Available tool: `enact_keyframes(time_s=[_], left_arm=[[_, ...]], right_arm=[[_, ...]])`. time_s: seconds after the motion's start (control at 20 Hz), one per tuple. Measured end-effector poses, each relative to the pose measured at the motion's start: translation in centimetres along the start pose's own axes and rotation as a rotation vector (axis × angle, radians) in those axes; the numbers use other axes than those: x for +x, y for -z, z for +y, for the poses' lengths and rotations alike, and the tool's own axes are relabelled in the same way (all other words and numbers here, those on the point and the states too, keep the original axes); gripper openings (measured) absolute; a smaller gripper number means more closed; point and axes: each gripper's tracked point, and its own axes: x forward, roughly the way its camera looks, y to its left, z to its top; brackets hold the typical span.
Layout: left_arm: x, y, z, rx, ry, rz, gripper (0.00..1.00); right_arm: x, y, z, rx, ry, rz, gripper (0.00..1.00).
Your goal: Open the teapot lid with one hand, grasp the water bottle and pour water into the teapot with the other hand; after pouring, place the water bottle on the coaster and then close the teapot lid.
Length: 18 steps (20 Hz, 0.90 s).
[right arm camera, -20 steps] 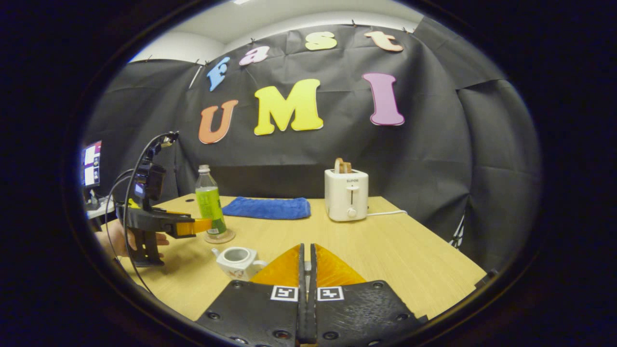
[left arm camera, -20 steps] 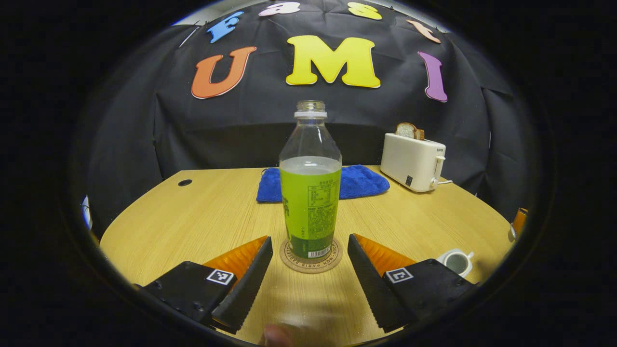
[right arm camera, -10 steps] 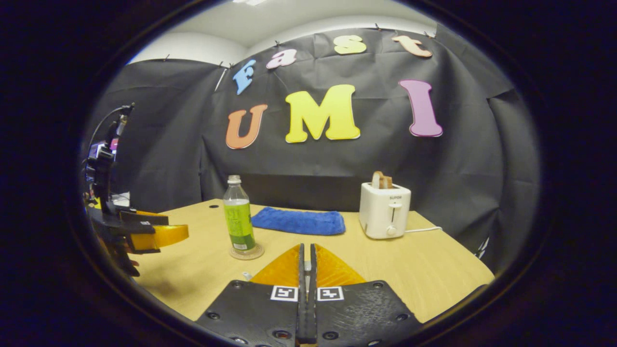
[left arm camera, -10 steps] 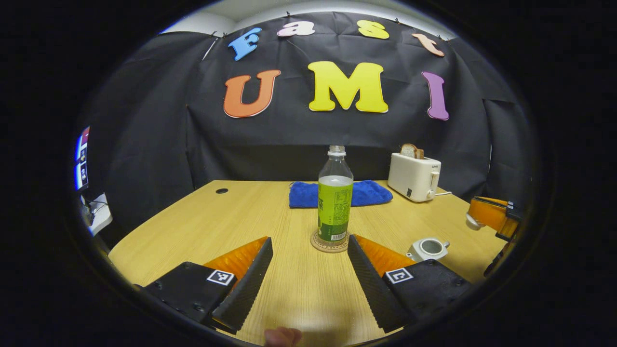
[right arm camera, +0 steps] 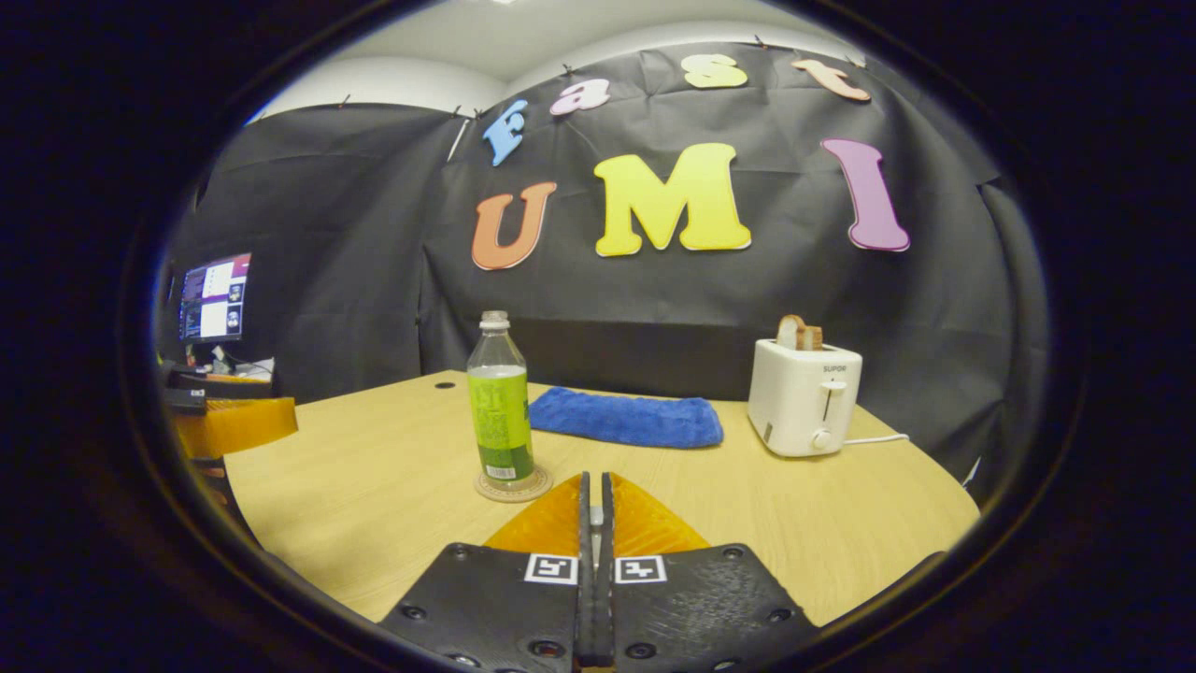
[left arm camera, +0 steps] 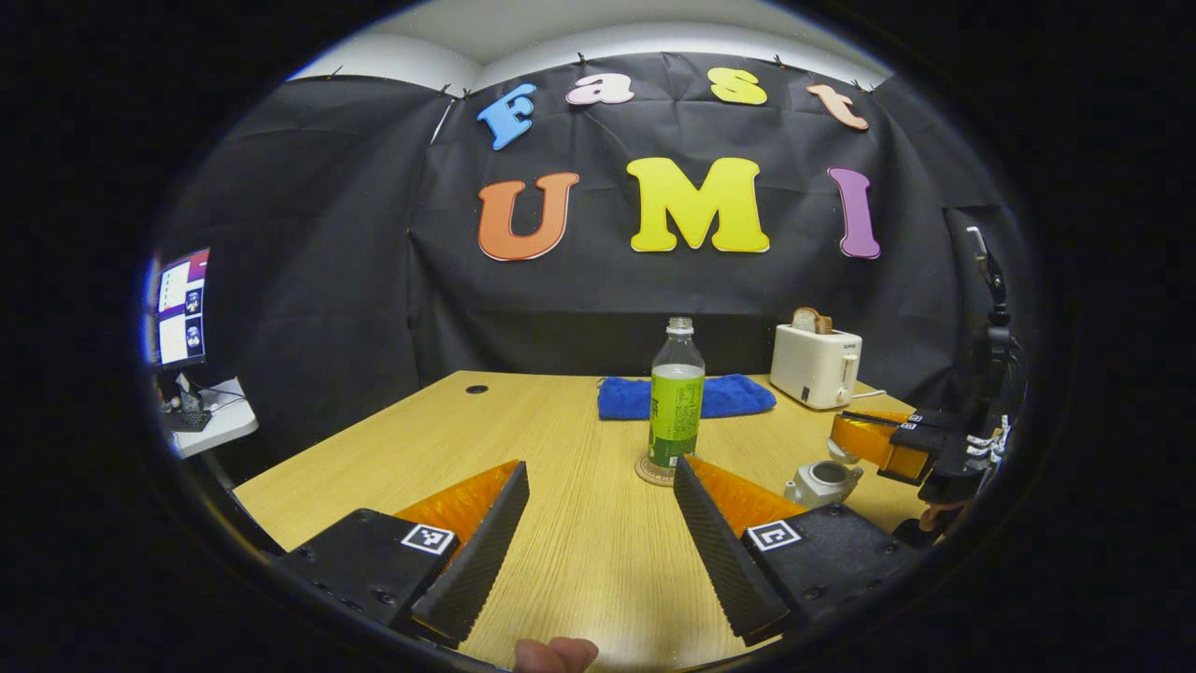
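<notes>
Left gripper view: 1 water bottle [left arm camera: 676, 402] on 1 coaster [left arm camera: 654, 471], 1 teapot [left arm camera: 820, 481]; left hand-held gripper [left arm camera: 598, 533] spread wide, right hand-held gripper [right arm camera: 594, 523] clenched.

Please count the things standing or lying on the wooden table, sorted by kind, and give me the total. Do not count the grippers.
Bottle: 1
Coaster: 1
Teapot: 1
Blue towel: 1
Toaster: 1
Total: 5
</notes>
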Motion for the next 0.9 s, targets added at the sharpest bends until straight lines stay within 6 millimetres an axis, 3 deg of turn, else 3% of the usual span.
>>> enact_keyframes(time_s=[0.3,0.9], left_arm=[[-0.9,-0.3,0.4,0.001,-0.003,-0.017,0.98],[-0.9,-0.2,-0.4,0.000,0.009,-0.022,0.98]], right_arm=[[0.7,1.6,0.4,0.009,-0.004,0.022,0.00],[1.0,2.5,0.3,0.011,0.021,0.022,0.00]])
